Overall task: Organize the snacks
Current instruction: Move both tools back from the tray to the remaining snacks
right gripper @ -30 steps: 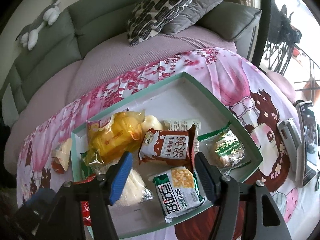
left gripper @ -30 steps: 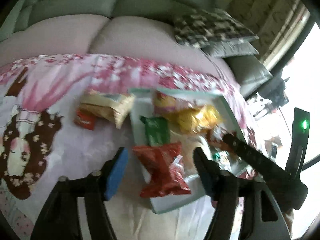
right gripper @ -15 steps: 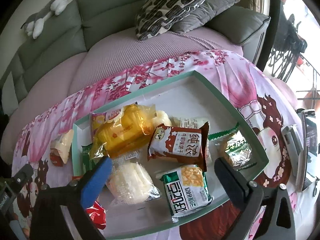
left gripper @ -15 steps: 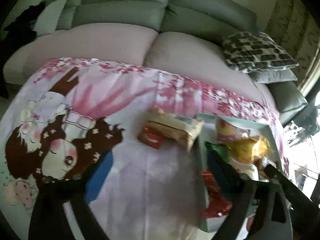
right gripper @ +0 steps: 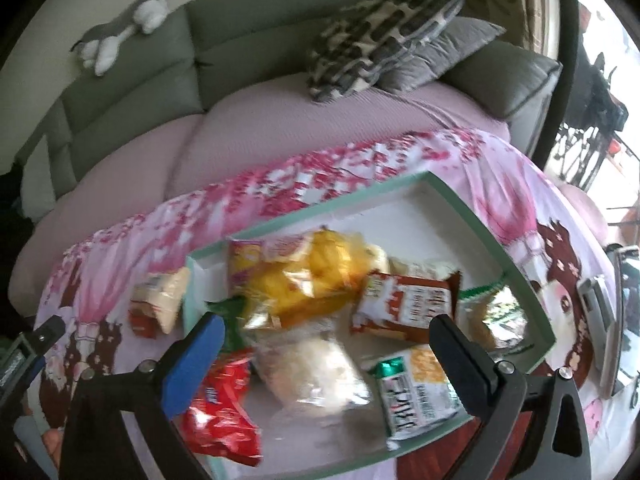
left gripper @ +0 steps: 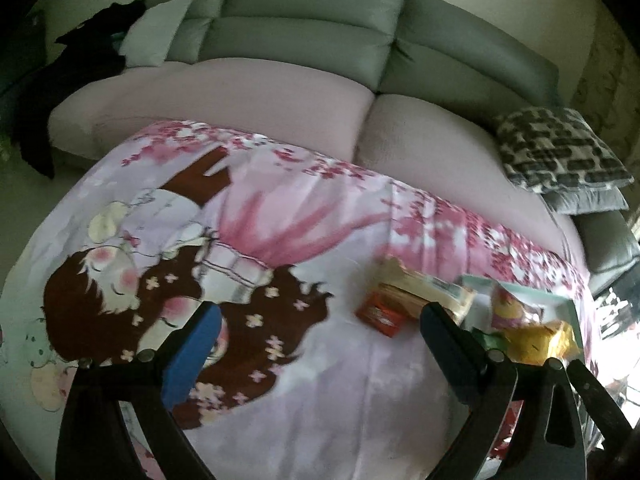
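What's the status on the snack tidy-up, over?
Both claws, left claw and right claw, open, holding nothing. Tray holds most snacks. Cream packet and small red packet lie outside it on the cloth. Nothing blocking them.

We are in a home living room: behind the cartoon-print cloth [left gripper: 304,248] we see a grey sofa [left gripper: 312,36], patterned cushion [right gripper: 380,36] and plush toy [right gripper: 120,28].

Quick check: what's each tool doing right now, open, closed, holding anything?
Left tool: open wide, holding nothing, over the printed cloth.
Right tool: open wide, holding nothing, above the snacks in the green tray.
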The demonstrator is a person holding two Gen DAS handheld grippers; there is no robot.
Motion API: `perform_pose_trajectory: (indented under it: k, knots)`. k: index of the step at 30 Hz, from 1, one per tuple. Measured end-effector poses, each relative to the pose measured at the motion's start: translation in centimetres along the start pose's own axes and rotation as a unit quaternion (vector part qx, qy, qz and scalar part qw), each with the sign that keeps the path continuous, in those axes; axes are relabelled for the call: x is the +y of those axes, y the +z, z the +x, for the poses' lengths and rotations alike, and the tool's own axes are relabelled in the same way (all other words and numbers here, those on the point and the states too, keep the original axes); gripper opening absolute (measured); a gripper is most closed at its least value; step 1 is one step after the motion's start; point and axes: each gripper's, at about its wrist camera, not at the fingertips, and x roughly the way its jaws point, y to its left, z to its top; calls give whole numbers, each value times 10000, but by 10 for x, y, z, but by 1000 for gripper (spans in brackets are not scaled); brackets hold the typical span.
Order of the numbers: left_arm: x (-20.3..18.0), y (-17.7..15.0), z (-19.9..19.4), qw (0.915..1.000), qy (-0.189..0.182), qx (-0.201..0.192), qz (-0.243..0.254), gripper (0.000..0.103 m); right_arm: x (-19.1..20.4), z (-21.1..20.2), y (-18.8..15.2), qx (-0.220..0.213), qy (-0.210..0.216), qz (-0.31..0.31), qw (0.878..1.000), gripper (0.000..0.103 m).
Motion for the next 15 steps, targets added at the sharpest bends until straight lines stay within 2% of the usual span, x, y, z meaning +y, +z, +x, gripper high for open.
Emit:
perform_pose_trajectory:
  k: [8,15]
  knots:
    - [33,7,4,9993,201,-9,-322,99,57,3,-7,-33,414,-631,9971,103]
    - [34,6,31,9992,174,341,-68,99,96,12,-15,65,665,-1175,9908,103]
